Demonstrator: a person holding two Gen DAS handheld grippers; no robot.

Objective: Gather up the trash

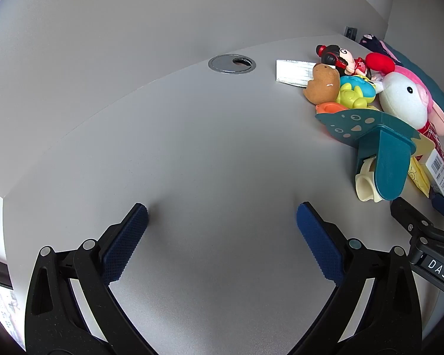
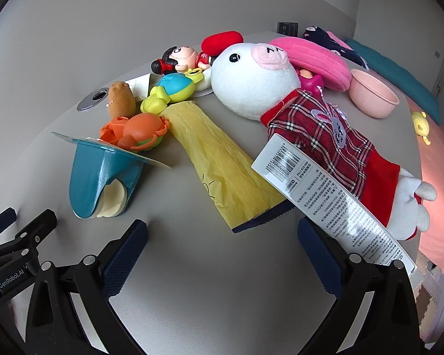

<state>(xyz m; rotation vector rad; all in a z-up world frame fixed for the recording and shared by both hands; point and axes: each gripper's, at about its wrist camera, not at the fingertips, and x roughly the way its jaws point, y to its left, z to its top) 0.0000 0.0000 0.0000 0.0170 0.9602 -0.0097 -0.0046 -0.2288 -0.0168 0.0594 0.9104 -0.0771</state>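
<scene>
A yellow crumpled paper bag lies on the grey table, just ahead of my open right gripper. A white barcoded package leans over the right finger and the bag's near end. A teal blister pack with a tape roll stands to the left; it also shows in the left wrist view. A white printed paper lies at the back. My left gripper is open and empty over bare table.
Toys are piled behind: a white plush pig in a plaid dress, an orange toy, a green and blue toy, a brown plush, a doll, a pink bowl. A cable grommet sits near the wall.
</scene>
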